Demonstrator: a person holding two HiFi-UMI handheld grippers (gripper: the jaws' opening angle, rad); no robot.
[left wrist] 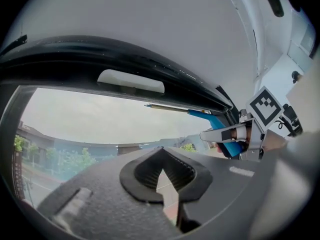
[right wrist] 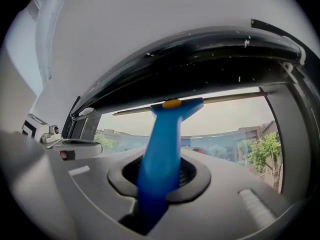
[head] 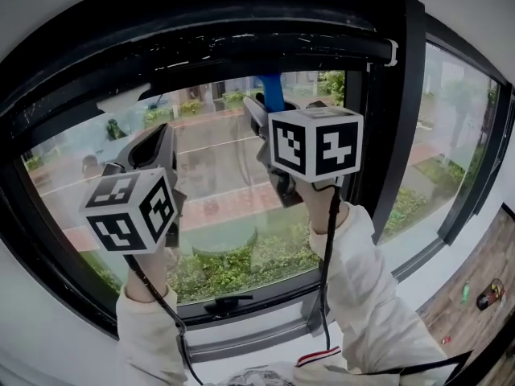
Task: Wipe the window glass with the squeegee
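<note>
Left gripper (head: 161, 135): it is up in front of the left half of the pane, and in its own view (left wrist: 161, 156) the ribbed jaw tips are pressed together. Nothing sits between them, and street shows through the small gap lower down.
Left marker cube (head: 133, 209): it is nearest the head camera and covers most of that gripper's body.
White catch (left wrist: 131, 81): it is fixed on the dark upper frame, above and left of the left gripper's jaws.
Window glass (head: 217, 183): one wide pane with trees, paving and buildings behind it, both grippers raised before it.
Window frame (head: 241, 30): a black bar curves across the top of every view.
Squeegee (right wrist: 170, 119): the blue handle rises out of the right gripper's jaws. Its long thin blade (right wrist: 225, 98) lies across the very top of the glass, just under the frame.
Squeegee from the left (left wrist: 215, 120): it is up and to the right of the left gripper, well apart from that gripper's jaws.
Right gripper (right wrist: 161, 181): it is clenched on the blue handle low down, pads hugging both sides. In the head view (head: 259, 119) it stands right of centre, higher than the left gripper.
Right marker cube (head: 315, 143): it blocks the hand behind it.
Hard to see: the head view shows only a short blue strip of the handle (head: 272, 93) above the right gripper, and the blade is lost against the dark frame. No view settles whether the blade presses on the glass.
Sleeves (head: 354, 296): pale fabric, cut off at the bottom edge.
</note>
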